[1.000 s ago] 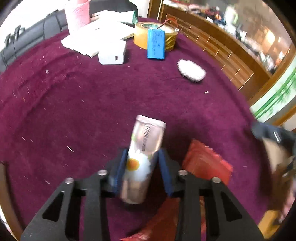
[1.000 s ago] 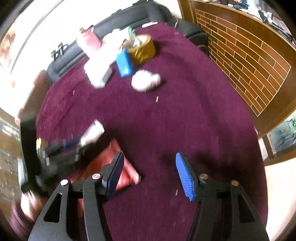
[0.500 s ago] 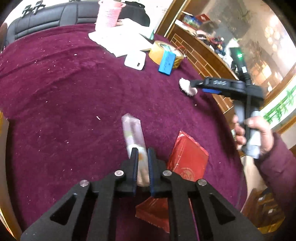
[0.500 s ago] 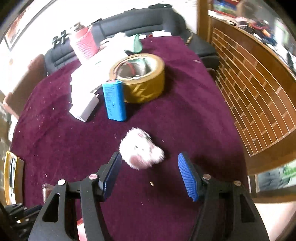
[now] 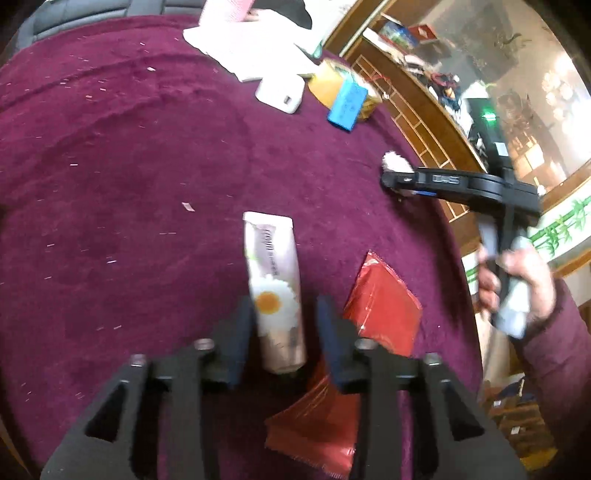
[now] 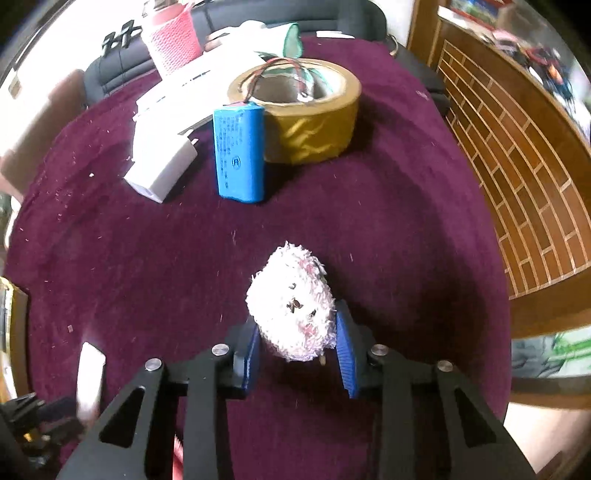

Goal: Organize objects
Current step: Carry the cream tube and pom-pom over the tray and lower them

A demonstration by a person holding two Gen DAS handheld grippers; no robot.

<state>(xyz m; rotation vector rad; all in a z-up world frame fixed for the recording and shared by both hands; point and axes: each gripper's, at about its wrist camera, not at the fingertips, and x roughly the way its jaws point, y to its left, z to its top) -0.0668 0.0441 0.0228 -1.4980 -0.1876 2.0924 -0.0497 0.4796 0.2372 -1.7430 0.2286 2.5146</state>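
A pale tube with a daisy print lies on the maroon tablecloth between the fingers of my left gripper, which is open around its lower end with gaps on both sides. A red foil packet lies just right of it. My right gripper stands around a fluffy white-pink plush ball, pads close at its sides; I cannot tell whether they grip it. In the left wrist view the right gripper reaches the ball from the right.
At the far side lie a blue battery pack, a gold tape roll, a white charger, white papers and a pink cup. A wooden lattice rail runs along the table's right edge.
My left gripper was shut on the tube half a second ago and has opened; the tube now lies flat. My right gripper has moved forward around the plush ball and narrowed.
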